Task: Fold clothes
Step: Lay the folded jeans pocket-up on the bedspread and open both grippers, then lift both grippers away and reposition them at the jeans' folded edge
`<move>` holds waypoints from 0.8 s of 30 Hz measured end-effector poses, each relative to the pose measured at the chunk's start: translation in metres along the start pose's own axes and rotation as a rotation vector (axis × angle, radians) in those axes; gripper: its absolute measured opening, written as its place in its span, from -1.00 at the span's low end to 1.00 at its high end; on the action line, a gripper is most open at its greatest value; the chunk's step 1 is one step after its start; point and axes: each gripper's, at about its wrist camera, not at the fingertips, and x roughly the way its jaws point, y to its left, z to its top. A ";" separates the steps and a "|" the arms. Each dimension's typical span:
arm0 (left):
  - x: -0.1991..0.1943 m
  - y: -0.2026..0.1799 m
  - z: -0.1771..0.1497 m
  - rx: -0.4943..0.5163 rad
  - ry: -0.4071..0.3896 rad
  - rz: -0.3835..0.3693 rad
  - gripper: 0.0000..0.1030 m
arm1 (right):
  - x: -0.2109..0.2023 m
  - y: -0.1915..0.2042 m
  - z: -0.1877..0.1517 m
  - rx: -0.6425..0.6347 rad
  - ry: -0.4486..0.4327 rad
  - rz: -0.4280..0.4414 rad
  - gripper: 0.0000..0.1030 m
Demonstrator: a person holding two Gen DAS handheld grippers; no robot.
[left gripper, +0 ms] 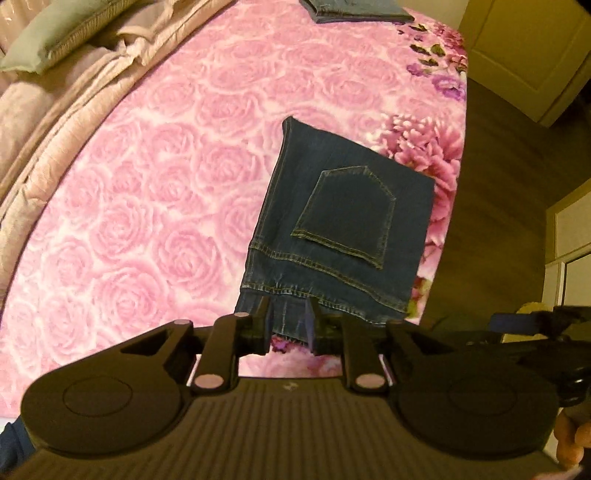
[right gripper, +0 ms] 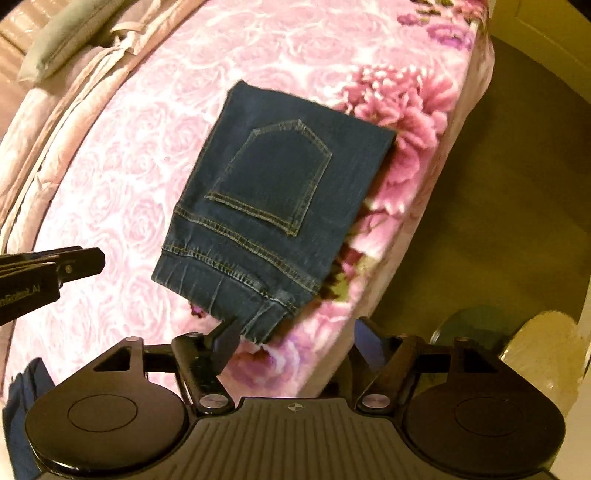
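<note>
Dark blue jeans (left gripper: 343, 221) lie folded into a rectangle, back pocket up, near the right edge of a pink rose-print bed cover (left gripper: 147, 221). My left gripper (left gripper: 289, 319) hovers over the near hem with a narrow gap between its fingers, and nothing is clamped. In the right wrist view the left gripper (right gripper: 74, 264) sits left of the jeans (right gripper: 273, 199), apart from them. My right gripper (right gripper: 295, 332) is wide open at the jeans' near corner. Its left finger (right gripper: 227, 338) is just at the hem, and I cannot tell if it touches. The other finger hangs past the bed edge.
A second folded denim piece (left gripper: 354, 9) lies at the far end of the bed. A green pillow (left gripper: 55, 33) and a beige quilt (left gripper: 55, 122) fill the left side. Brown floor (left gripper: 498, 184) and cream cabinet doors (left gripper: 528, 55) are on the right. A hand (left gripper: 569, 439) shows at the lower right.
</note>
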 end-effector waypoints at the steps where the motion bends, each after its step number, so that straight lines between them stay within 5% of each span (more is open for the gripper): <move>1: -0.003 -0.003 -0.001 0.001 -0.003 0.004 -0.70 | -0.005 0.000 0.000 -0.009 -0.002 -0.003 0.43; 24: -0.081 -0.077 -0.055 -0.150 -0.095 0.119 -0.58 | -0.072 -0.031 -0.034 -0.255 -0.041 0.061 0.43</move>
